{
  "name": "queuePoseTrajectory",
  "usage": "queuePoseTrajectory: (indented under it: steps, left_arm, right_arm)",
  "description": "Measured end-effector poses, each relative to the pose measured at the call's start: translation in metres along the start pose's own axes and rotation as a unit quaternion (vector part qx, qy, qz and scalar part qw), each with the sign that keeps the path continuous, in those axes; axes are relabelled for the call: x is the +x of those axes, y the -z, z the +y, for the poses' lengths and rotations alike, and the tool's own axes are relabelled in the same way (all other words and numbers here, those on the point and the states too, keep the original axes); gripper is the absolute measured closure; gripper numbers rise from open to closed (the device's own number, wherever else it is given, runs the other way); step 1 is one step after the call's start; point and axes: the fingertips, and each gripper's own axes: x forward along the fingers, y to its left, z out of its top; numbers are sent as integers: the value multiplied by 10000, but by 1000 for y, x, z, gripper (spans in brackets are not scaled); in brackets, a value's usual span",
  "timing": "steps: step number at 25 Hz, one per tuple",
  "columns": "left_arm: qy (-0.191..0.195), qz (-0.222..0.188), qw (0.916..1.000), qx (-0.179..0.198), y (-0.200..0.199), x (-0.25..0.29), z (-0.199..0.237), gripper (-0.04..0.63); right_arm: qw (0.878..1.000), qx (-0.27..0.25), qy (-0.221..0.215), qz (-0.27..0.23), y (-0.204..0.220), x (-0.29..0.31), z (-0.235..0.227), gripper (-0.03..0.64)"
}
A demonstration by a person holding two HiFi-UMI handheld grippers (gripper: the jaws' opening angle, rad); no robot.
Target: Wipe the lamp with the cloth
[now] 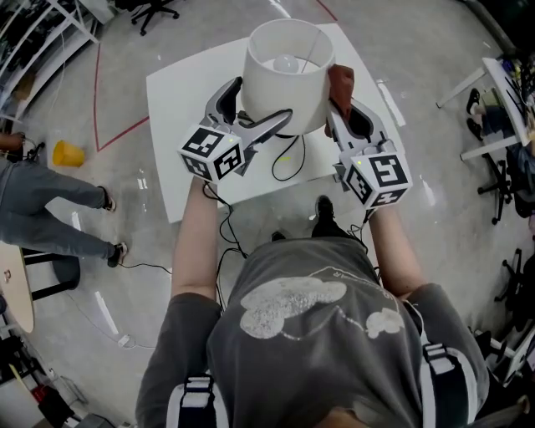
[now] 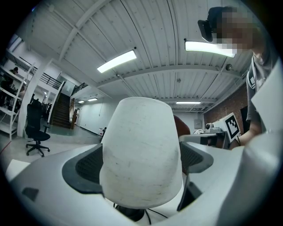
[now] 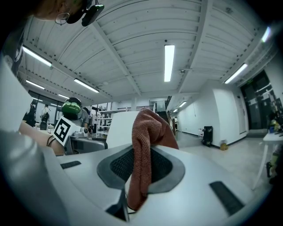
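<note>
A lamp with a white shade [image 1: 286,71] stands on a white table [image 1: 184,100], and its bulb shows through the open top. My left gripper [image 1: 263,99] has a jaw on each side of the shade [image 2: 141,154], and both pads press against it. The right gripper [image 1: 343,104] is shut on a brown cloth [image 1: 340,84], held against the shade's right side. In the right gripper view the cloth [image 3: 143,159] hangs folded between the jaws, with the shade [image 3: 120,128] just behind it. The lamp's black cable [image 1: 288,163] loops over the table's front.
A person's legs [image 1: 50,221] are on the floor at the left, near a yellow object [image 1: 68,153]. An office chair [image 1: 155,10] is at the back. A white desk [image 1: 501,92] with clutter is at the right. Cables trail on the floor by my feet.
</note>
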Motion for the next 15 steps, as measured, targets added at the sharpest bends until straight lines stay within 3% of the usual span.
queuePoseTrajectory:
  steps: [15]
  left_arm:
    - [12, -19, 9998, -192, 7, -27, -9, 6]
  right_arm:
    - [9995, -239, -187, 54, 1, -20, 45, 558]
